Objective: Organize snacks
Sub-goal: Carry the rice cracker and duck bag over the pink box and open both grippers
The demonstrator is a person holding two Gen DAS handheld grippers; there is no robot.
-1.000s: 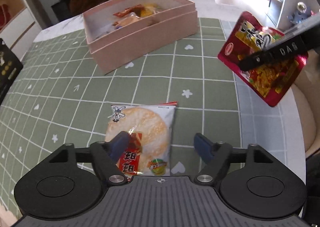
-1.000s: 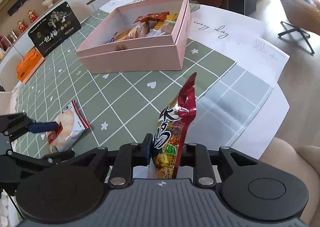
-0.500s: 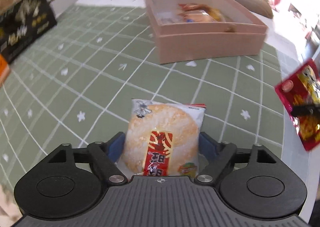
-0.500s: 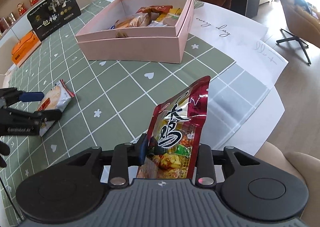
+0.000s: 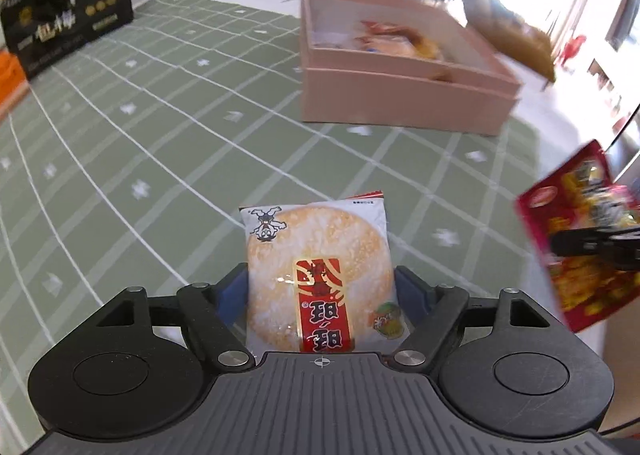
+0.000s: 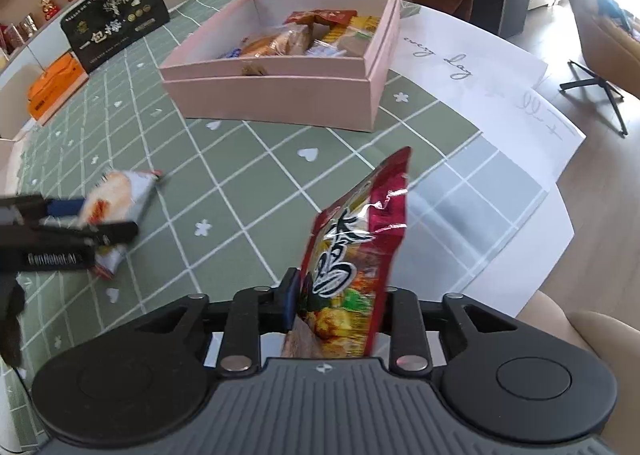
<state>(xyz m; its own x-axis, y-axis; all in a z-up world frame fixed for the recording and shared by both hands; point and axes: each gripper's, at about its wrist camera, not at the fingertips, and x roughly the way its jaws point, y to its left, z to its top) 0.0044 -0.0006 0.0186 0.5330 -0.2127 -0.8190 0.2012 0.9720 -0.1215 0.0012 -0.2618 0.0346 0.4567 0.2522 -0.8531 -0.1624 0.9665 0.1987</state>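
Lifted off the tablecloth, the rice cracker packet sits clamped in the left tongs; right tongs grip the red pouch.

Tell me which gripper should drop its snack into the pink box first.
Right, probably. The right gripper holds the red snack bag upright, facing the pink box's open top. The left gripper holds the rice cracker packet low over the tablecloth.
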